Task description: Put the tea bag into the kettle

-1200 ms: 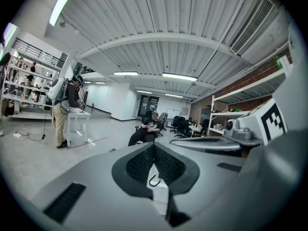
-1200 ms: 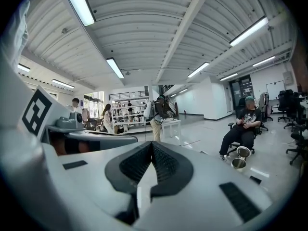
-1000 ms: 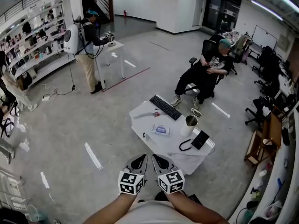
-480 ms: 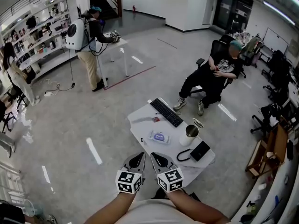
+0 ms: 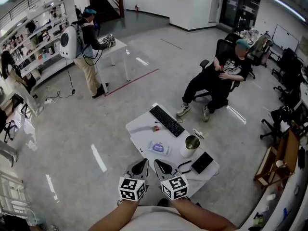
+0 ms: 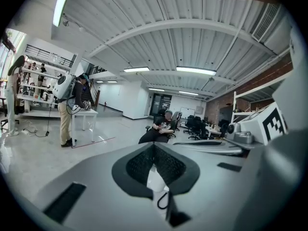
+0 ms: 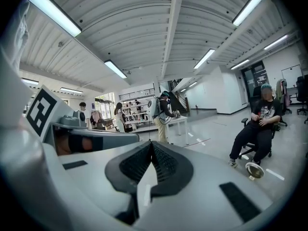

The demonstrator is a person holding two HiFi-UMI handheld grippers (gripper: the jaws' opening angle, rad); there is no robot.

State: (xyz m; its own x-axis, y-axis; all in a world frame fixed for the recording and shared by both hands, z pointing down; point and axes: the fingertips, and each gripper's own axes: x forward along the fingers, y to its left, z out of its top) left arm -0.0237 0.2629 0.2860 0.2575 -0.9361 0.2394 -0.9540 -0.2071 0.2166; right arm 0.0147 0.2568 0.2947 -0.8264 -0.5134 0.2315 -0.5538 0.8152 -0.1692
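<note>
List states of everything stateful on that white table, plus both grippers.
Round steel kettle: upright, lid off, mouth open.
Round metal lid: off, lying on the white table beside the kettle.
Small red packet: lying on the table, outside the kettle.
Left gripper: shut, empty.
Right gripper: shut, empty.

left tongs (image 6: 154, 147): jaws together; seated person (image 6: 161, 128) ahead; standing person (image 6: 67, 107) at white table (image 6: 85, 113), left

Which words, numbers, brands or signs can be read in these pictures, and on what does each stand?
No text can be read.
Small flat packet with blue print on the white table: print too small and blurred.
Black keyboard: keys too small.
Left gripper and right gripper: only black square marker patterns, no letters.
</note>
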